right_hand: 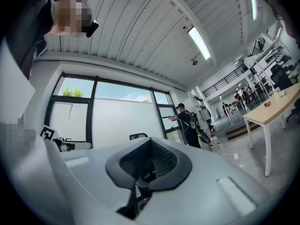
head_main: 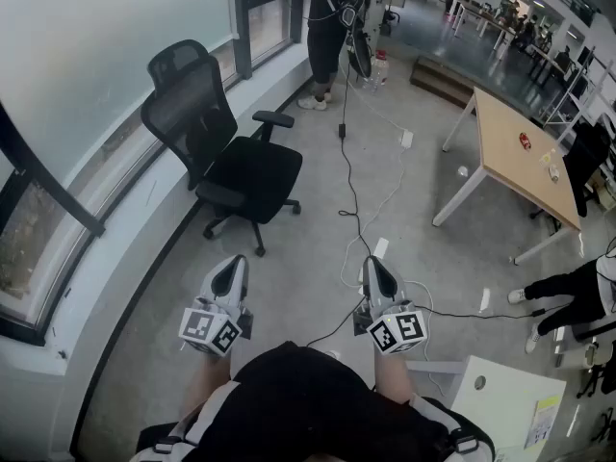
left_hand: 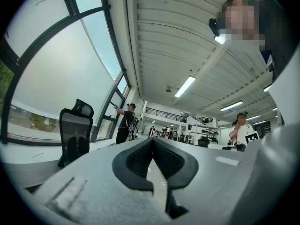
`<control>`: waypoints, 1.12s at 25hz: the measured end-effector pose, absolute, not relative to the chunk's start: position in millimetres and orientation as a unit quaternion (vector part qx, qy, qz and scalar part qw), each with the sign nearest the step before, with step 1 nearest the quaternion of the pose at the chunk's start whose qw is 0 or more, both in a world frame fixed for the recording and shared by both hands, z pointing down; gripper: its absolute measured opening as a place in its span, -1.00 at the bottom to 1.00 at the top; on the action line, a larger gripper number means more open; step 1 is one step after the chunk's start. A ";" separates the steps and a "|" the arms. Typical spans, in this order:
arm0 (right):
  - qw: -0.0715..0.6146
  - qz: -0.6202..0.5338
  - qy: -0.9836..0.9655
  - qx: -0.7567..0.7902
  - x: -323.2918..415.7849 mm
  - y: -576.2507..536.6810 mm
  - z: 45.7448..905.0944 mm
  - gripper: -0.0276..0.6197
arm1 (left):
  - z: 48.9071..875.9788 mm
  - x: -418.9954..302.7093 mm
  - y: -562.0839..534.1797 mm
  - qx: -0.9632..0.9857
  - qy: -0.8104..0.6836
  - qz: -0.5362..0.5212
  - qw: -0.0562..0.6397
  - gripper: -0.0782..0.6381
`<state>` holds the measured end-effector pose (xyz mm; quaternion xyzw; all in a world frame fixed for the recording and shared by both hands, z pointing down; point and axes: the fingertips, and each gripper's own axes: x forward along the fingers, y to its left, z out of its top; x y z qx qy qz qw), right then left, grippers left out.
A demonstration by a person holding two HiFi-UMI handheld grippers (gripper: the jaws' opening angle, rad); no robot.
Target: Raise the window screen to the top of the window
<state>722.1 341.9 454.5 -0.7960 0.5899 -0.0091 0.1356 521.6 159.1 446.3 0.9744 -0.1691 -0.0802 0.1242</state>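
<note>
The big window (head_main: 87, 56) runs along the left wall, covered by a pale translucent screen (head_main: 106, 37) that reaches down to about the sill; a lower pane at the far left shows greenery. In the right gripper view the screen (right_hand: 119, 121) hangs over the middle pane. My left gripper (head_main: 229, 275) and right gripper (head_main: 377, 275) are held close to my body over the floor, both shut with nothing between the jaws, well away from the window. The left gripper (left_hand: 152, 142) and the right gripper (right_hand: 150, 142) point roughly level into the room.
A black office chair (head_main: 226, 152) stands between me and the window. Cables (head_main: 351, 191) trail across the floor ahead. A wooden table (head_main: 525, 157) stands at the right, a white cabinet (head_main: 500, 402) by my right side. A person (head_main: 327, 27) stands at the far window.
</note>
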 end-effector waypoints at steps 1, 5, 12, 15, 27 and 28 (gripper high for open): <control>0.135 -0.008 0.591 -0.795 721.6 340.3 453.6 -0.91 | 445.2 521.8 158.3 0.975 -0.168 -0.081 0.124 -0.77; 0.136 -0.007 0.594 -0.793 721.1 336.6 451.5 -0.91 | 442.2 523.3 156.2 0.975 -0.165 -0.083 0.122 -0.77; 0.135 -0.008 0.595 -0.792 722.1 338.9 451.7 -0.91 | 442.9 525.1 157.0 0.975 -0.163 -0.079 0.126 -0.77; 0.134 -0.008 0.593 -0.794 721.8 339.5 452.3 -0.91 | 445.7 525.9 157.9 0.976 -0.160 -0.078 0.128 -0.77; 0.159 -0.016 0.606 -0.779 707.5 329.5 447.5 -0.90 | 445.3 509.5 152.4 0.974 -0.165 -0.081 0.133 -0.77; 0.161 -0.018 0.609 -0.777 704.6 325.8 447.5 -0.90 | 445.6 504.9 150.3 0.973 -0.169 -0.081 0.133 -0.77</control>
